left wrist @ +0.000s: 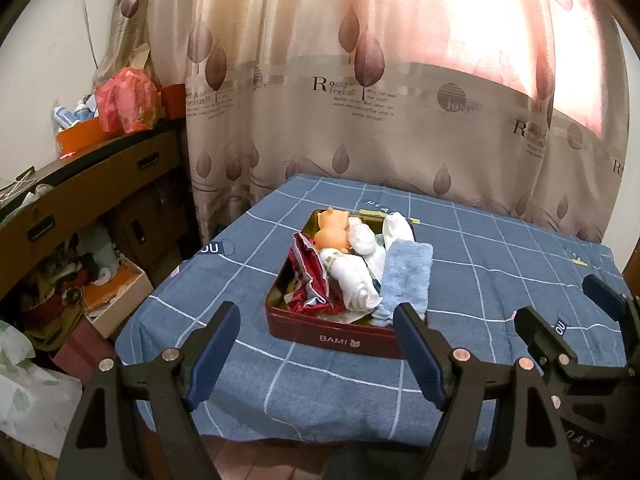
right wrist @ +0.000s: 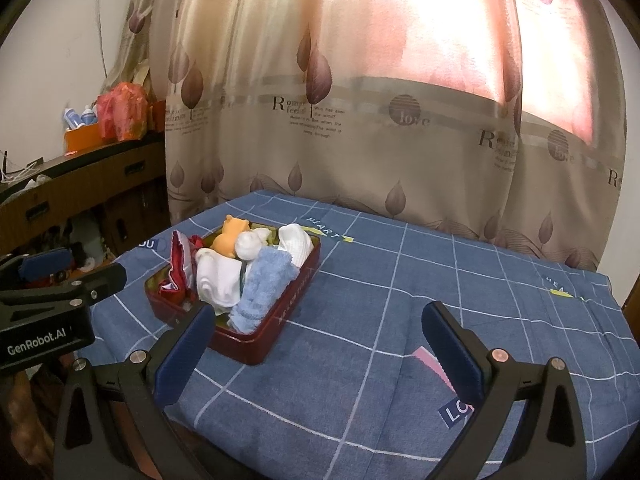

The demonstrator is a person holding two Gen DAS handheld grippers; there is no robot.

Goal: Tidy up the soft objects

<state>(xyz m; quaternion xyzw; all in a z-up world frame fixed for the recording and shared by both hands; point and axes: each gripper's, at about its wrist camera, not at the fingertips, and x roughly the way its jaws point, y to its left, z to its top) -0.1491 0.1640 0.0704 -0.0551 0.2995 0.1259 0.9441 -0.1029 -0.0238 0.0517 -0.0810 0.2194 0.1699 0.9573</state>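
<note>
A dark red tin box (left wrist: 340,339) (right wrist: 264,332) marked BAMI sits on the blue checked cloth. It holds a light blue towel (left wrist: 406,276) (right wrist: 262,284), white socks (left wrist: 356,276) (right wrist: 218,276), a red and white cloth (left wrist: 310,276) (right wrist: 178,264) and an orange soft toy (left wrist: 332,228) (right wrist: 230,236). My left gripper (left wrist: 316,320) is open and empty, held back from the box's near edge. My right gripper (right wrist: 320,320) is open and empty, to the right of the box; it also shows in the left wrist view (left wrist: 568,300).
The table (right wrist: 440,340) under the blue cloth stands against a leaf-print curtain (left wrist: 360,100). A wooden desk (left wrist: 92,184) with clutter, an orange box (left wrist: 78,138) and a red bag (left wrist: 126,102) is at the left, with boxes on the floor beneath.
</note>
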